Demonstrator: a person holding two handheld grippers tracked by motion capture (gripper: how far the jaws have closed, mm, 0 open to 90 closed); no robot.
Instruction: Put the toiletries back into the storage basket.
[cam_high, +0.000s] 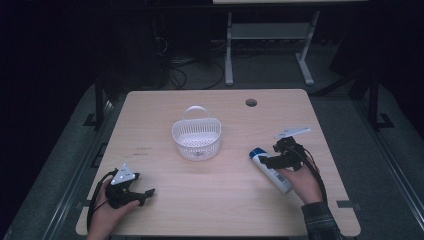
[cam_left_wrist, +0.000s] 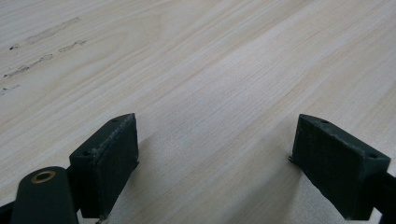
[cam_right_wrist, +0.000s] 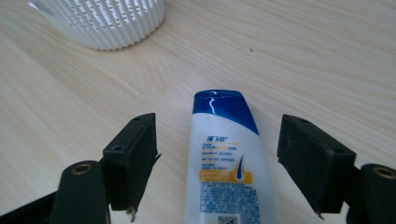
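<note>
The shampoo bottle (cam_right_wrist: 227, 172) carries blue logo characters, fine print and a QR code — all too blurred to read.

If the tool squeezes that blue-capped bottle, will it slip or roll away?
The bottle lies flat on the table and looks flattened rather than round, so it probably won't roll. Its glossy plastic may slip a little. The right tool is open with its jaws either side, so closing should catch it.

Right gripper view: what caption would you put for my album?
Open hand-held gripper straddling a lying shampoo bottle, white basket beyond.
</note>
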